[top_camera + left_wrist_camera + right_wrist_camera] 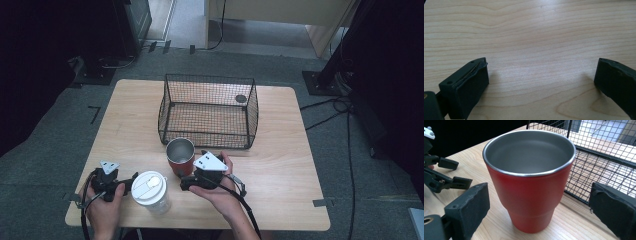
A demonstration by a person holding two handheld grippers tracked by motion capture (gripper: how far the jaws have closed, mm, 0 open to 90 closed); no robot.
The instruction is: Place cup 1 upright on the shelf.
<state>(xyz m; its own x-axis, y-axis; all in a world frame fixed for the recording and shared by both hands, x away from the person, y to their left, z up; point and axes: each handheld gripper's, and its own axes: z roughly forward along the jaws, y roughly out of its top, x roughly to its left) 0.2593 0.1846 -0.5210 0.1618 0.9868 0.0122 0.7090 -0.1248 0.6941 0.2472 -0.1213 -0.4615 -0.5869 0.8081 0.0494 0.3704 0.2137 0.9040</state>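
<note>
The right hand-held gripper (536, 205) lies low near the desk's (280, 165) front edge, its jaws parted on either side of a red cup (529, 182) without touching it. No earlier frame bears on it; the pads stand clear of the cup's wall, so the grip is released. Seen from above, the right hand-held gripper (186, 182) points left at the cup (180, 156), which stands upright and empty, steel-lined, just in front of a black wire basket (208, 111). The basket sits toward the desk's back edge, near the middle, with a small dark disc (241, 98) in its far right corner.

The left hand-held gripper (133, 182) rests near the desk's front left corner, pointing right at a clear tumbler with a white lid (149, 188), which stands just beside its tips. In its own view the left hand-held gripper (541, 82) shows jaws spread wide over bare wood (536, 37), holding nothing. The tumbler stands left of the cup, close to the front edge, the two apart.
</note>
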